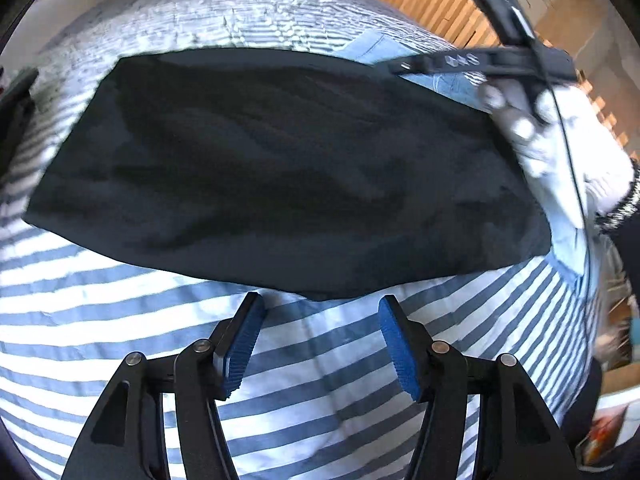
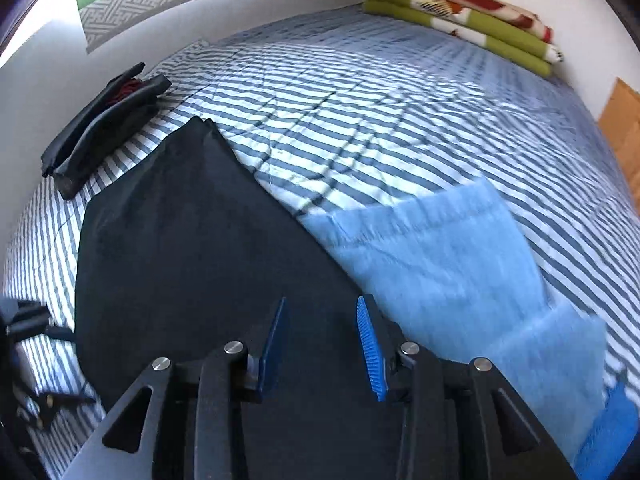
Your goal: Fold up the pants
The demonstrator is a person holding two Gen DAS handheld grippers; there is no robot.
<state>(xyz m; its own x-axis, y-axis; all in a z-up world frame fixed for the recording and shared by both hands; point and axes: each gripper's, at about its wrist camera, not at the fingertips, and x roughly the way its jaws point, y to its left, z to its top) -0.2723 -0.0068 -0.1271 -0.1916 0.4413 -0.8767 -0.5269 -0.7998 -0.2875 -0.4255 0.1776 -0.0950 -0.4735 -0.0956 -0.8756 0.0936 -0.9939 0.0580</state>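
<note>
Dark navy pants [image 1: 280, 168] lie flat in a broad folded slab on the blue-and-white striped bed [image 1: 120, 320]. My left gripper [image 1: 320, 308] stands open just short of their near edge, nothing between its blue pads. In the right wrist view the same pants [image 2: 192, 248] stretch from the bottom up to a pointed far corner. My right gripper [image 2: 322, 312] is open above them, holding nothing. The left wrist view catches the right gripper's body [image 1: 500, 60] and a gloved hand [image 1: 552, 136] over the pants' right end.
A light blue garment [image 2: 460, 272] lies to the right of the pants, partly under them. A folded dark garment [image 2: 104, 120] sits by the wall. Green and red folded blankets [image 2: 460, 12] are stacked at the bed's far end. Wooden slats [image 1: 432, 4] stand beyond the bed.
</note>
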